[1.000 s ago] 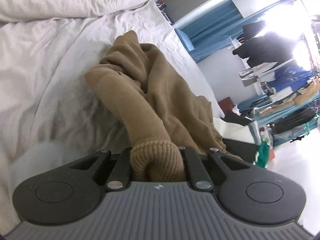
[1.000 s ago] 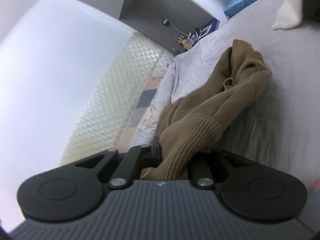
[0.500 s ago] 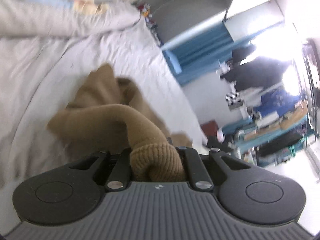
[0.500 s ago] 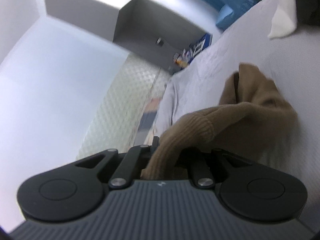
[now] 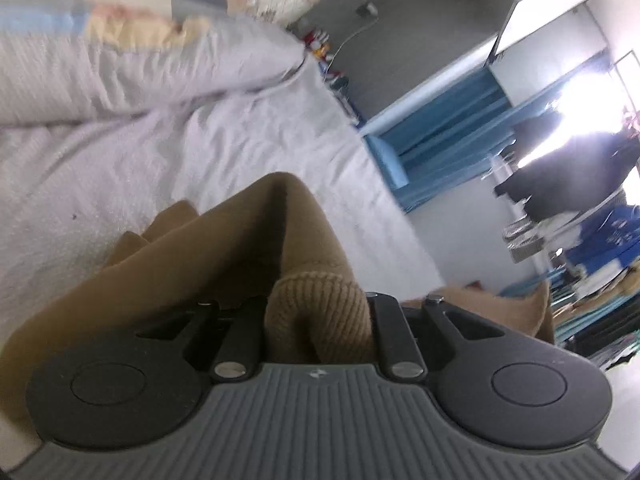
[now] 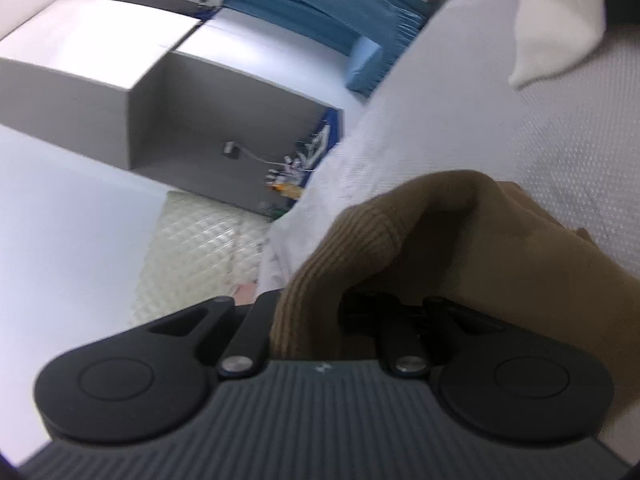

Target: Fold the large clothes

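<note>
Up it comes! The brown knit sweater (image 5: 256, 240), sprawled across the white bedspread (image 5: 120, 168) a second ago, is now hoisted clear and draped close over both tools. The left gripper (image 5: 320, 324) is clamped on one ribbed cuff (image 5: 320, 300), and the right gripper (image 6: 324, 324) is pinching the other ribbed cuff (image 6: 340, 248). Motion blur makes it hard to say whether the body still touches the bed. With both sleeves gathered, it looks ready to be spread flat for folding.
</note>
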A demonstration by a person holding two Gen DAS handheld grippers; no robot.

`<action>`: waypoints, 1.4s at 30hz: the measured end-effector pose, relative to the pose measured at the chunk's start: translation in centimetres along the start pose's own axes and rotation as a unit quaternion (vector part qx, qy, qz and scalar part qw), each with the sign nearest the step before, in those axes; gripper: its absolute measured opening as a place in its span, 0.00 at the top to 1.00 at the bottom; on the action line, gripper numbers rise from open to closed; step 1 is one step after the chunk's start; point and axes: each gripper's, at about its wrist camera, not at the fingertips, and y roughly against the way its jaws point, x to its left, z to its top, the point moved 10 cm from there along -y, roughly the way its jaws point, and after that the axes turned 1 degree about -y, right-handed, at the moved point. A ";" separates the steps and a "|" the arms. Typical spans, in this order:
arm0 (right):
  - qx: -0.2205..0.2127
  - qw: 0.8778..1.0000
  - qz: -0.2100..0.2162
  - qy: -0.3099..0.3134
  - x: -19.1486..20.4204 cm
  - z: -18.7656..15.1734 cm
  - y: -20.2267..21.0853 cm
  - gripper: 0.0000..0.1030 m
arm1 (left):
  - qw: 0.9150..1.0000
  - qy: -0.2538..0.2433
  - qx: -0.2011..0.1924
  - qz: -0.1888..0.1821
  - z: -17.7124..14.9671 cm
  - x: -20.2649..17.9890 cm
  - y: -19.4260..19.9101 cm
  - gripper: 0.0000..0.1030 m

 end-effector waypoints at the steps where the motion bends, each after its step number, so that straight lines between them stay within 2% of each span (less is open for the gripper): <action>1: 0.000 1.000 -0.002 -0.009 -1.0 0.0 -0.7 0.87 | 1.000 0.008 0.007 -0.004 -0.3 1.3 -1.3 0.82; 3: 0.012 0.999 -0.013 -0.028 -3.5 -0.1 -2.4 0.87 | 0.999 0.040 0.023 -0.011 -0.8 3.2 -3.1 0.82; 7: 0.033 0.997 -0.040 -0.048 -7.1 -0.8 -5.8 0.87 | 0.998 0.045 0.020 -0.031 -0.3 4.3 -4.9 0.81; 10: 0.037 0.997 -0.052 -0.039 -7.7 -1.4 -7.5 0.87 | 0.999 0.025 0.015 -0.024 0.2 5.1 -7.0 0.81; 12: 0.036 0.997 -0.062 -0.022 -7.6 -1.5 -8.8 0.87 | 0.998 0.044 0.026 -0.023 0.5 6.0 -8.5 0.81; 15: 0.041 0.997 -0.065 -0.030 -8.2 -1.3 -10.4 0.87 | 0.997 0.066 0.035 -0.030 0.8 6.9 -9.7 0.81; 18: 0.040 0.997 -0.069 -0.019 -8.8 -1.4 -11.2 0.88 | 0.997 0.062 0.037 -0.030 0.9 6.7 -9.8 0.81; 21: 0.037 0.997 -0.066 -0.010 -8.8 -1.4 -10.8 0.88 | 0.997 0.053 0.037 -0.036 0.7 6.3 -9.1 0.80; 24: 0.038 0.998 -0.057 -0.014 -8.9 -1.4 -10.4 0.88 | 0.996 0.066 0.038 -0.050 0.7 6.1 -7.8 0.74; 25: 0.042 0.998 -0.053 -0.016 -8.8 -1.4 -10.3 0.88 | 0.996 0.066 0.039 -0.054 0.6 6.0 -7.1 0.72; 29: 0.075 0.995 -0.023 -0.067 -9.2 -1.1 -9.1 0.86 | 0.993 0.075 0.039 -0.083 0.8 6.2 -4.3 0.48; 31: 0.083 0.992 -0.008 -0.095 -9.2 -1.0 -8.4 0.85 | 0.991 0.082 0.037 -0.096 1.1 6.7 -2.9 0.46; 35: 0.094 0.989 -0.005 -0.113 -9.3 -1.2 -7.3 0.83 | 0.991 0.085 0.002 -0.104 1.7 7.3 0.0 0.41; 37: 0.093 0.988 -0.005 -0.120 -9.3 -1.2 -6.7 0.81 | 0.994 0.059 -0.024 -0.088 1.8 7.0 1.5 0.41; 40: 0.085 0.986 -0.002 -0.145 -9.4 -1.0 -6.0 0.71 | 0.996 -0.015 -0.057 -0.064 1.1 5.2 3.6 0.41; 42: 0.078 0.984 0.006 -0.162 -9.3 -0.8 -5.7 0.58 | 0.995 -0.054 -0.064 -0.063 -0.1 3.8 4.6 0.41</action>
